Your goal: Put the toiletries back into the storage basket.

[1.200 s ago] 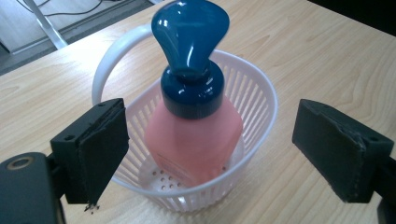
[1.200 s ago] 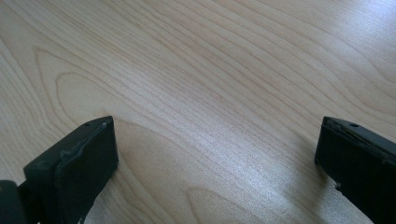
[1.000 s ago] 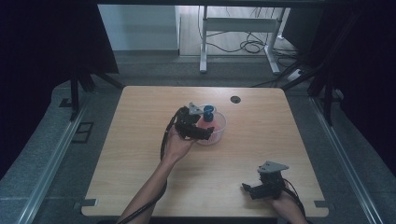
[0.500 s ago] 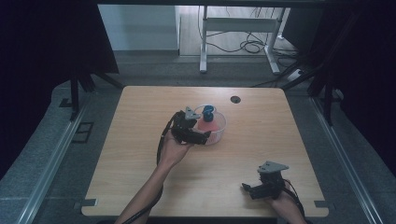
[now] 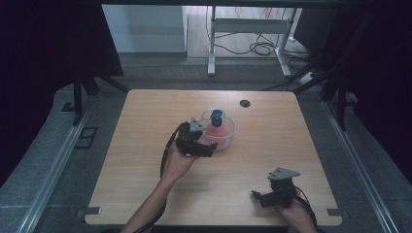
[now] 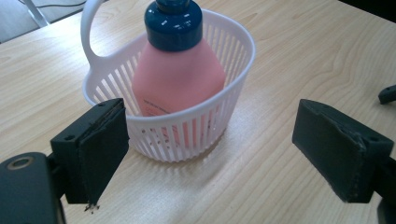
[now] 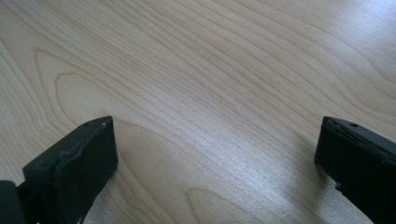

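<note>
Pale wood worktop (image 5: pixel 145 160): with both tongs, left tongs (image 6: pixel 210 154) and right tongs (image 7: pixel 215 168), gaping empty, square yours on the white basket (image 6: pixel 187 126) at centre frame, clear of the pink bottle (image 6: pixel 175 74).

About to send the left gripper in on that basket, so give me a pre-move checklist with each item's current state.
1. Left gripper open: ok, jaws stand wide apart with nothing between them.
2. Aim: ok, the white basket sits between and just ahead of the jaws.
3. Pink bottle seated: ok, it stands inside the basket with its blue cap on top.
4. Basket handle free: ok, it rises on the far side, untouched.
5. Right gripper out of the way: ok, open over bare table near the front edge.
6. Jaw span enough for the whole basket: cannot tell.
</note>
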